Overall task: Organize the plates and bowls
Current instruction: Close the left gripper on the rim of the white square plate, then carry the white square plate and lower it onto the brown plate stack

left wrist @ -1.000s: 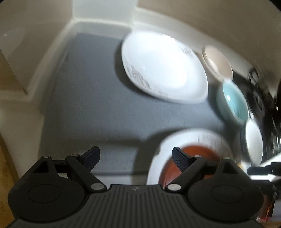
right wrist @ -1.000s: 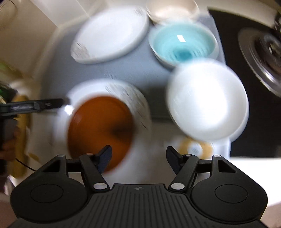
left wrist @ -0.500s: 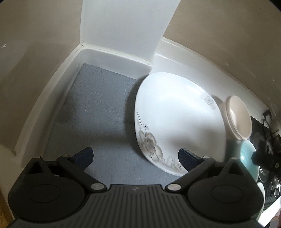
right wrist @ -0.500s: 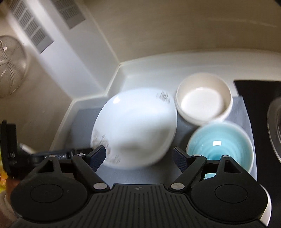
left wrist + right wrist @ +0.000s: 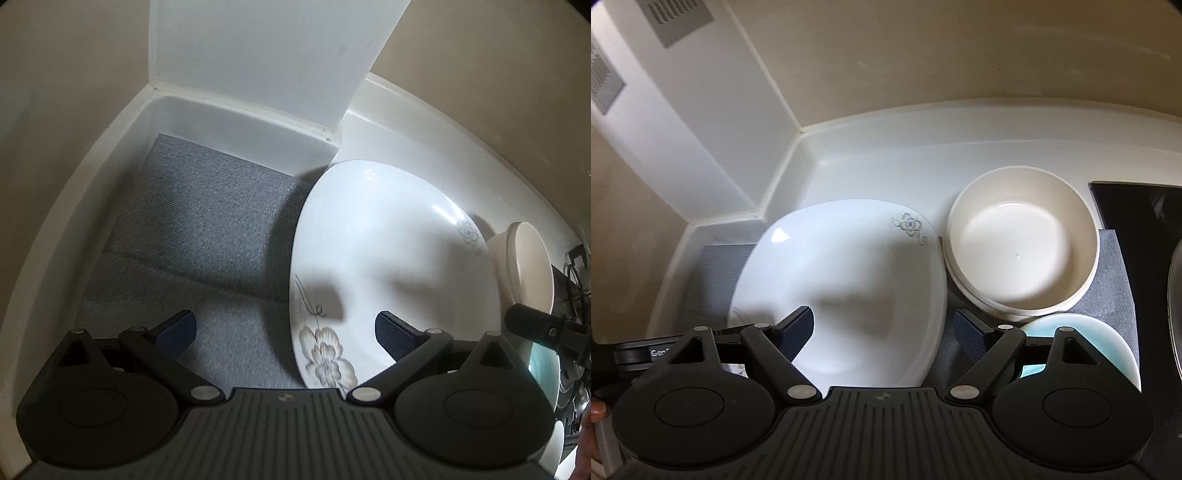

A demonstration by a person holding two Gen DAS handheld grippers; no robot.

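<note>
A large white plate with a flower print (image 5: 388,266) lies on the grey mat (image 5: 207,229); it also shows in the right wrist view (image 5: 842,280). A cream bowl (image 5: 1019,243) sits to its right, also in the left wrist view (image 5: 532,269). A light blue bowl (image 5: 1082,343) sits in front of the cream bowl. My left gripper (image 5: 284,332) is open and empty, straddling the plate's left rim. My right gripper (image 5: 884,330) is open and empty above the plate's near right part.
White counter walls (image 5: 871,155) and a white corner pillar (image 5: 258,55) close in the back and left. A black stovetop (image 5: 1137,221) lies at the right. The right gripper's body (image 5: 535,328) shows at the right of the left wrist view.
Both grippers moved forward from the brown plate and front white dishes toward the back flower plate. Both stayed open, and the views have steadied.
</note>
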